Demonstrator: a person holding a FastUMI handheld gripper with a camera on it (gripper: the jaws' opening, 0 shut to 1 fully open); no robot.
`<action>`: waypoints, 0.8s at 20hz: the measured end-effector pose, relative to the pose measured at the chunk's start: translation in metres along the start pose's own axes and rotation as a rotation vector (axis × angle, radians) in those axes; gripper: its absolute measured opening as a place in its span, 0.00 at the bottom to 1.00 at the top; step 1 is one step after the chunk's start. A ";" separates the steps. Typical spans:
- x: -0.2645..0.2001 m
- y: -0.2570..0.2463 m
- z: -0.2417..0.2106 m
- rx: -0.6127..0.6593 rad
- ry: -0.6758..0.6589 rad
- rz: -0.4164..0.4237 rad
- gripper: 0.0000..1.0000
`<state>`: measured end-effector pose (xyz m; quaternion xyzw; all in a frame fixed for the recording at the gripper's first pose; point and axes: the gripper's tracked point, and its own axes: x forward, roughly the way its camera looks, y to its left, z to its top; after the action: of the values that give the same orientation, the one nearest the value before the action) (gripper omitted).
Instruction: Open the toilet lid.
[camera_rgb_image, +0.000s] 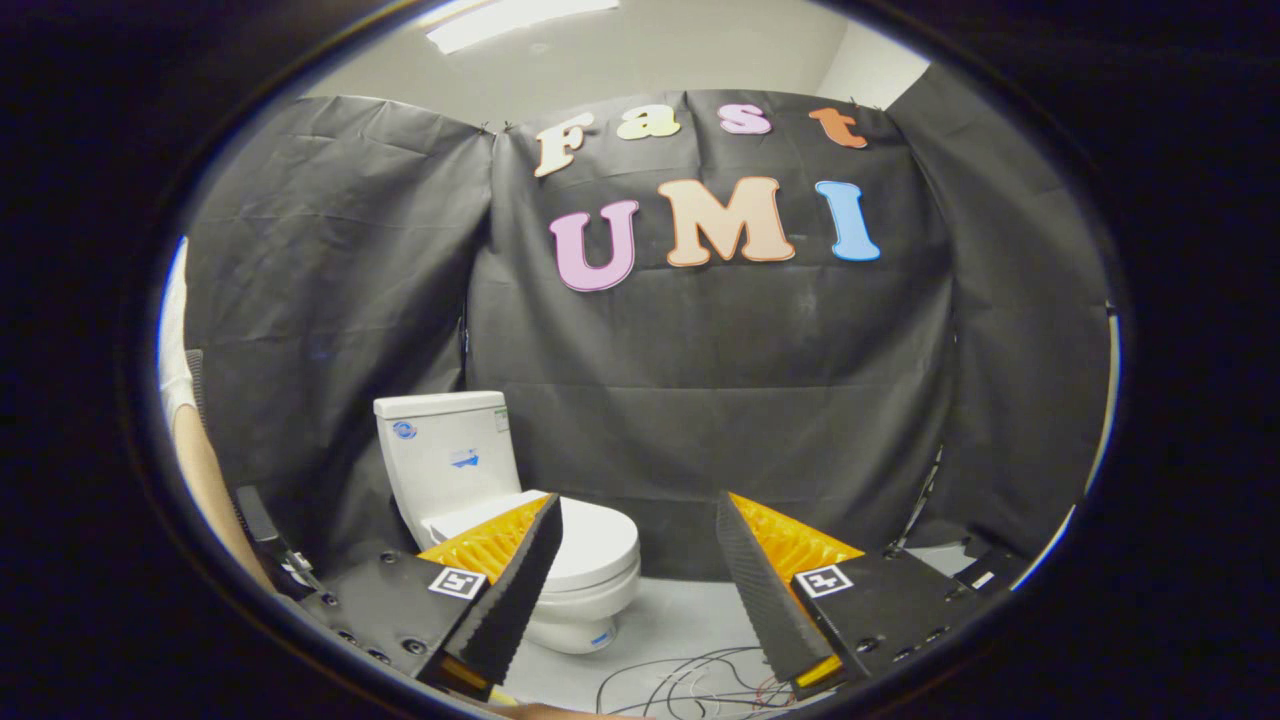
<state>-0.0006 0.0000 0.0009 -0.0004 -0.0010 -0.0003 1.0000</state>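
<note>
We hold the gripper (636, 520) with its fingers spread wide and grasping nothing, facing a white toilet (470, 480) that stands beyond the left finger against the booth's black cloth wall (760, 400). Its lid (590, 545) lies down; we judge the approach just begun, calling next for closing in on the lid's front edge.

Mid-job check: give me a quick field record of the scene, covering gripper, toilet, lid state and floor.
gripper: open, fingers spread apart, holding nothing
toilet: white, beyond the fingers, partly behind the left finger, against the black cloth wall
lid: down, closed, not touched
floor: pale, loose cables lying just ahead of the fingers
task status: lid not yet opened
</note>
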 end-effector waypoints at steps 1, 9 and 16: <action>0.000 0.000 0.001 0.000 0.000 0.000 0.96; 0.000 0.000 0.000 0.000 -0.001 -0.001 0.97; 0.000 0.000 -0.001 0.000 -0.001 -0.004 0.97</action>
<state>-0.0003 -0.0005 0.0000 -0.0002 -0.0017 -0.0024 1.0000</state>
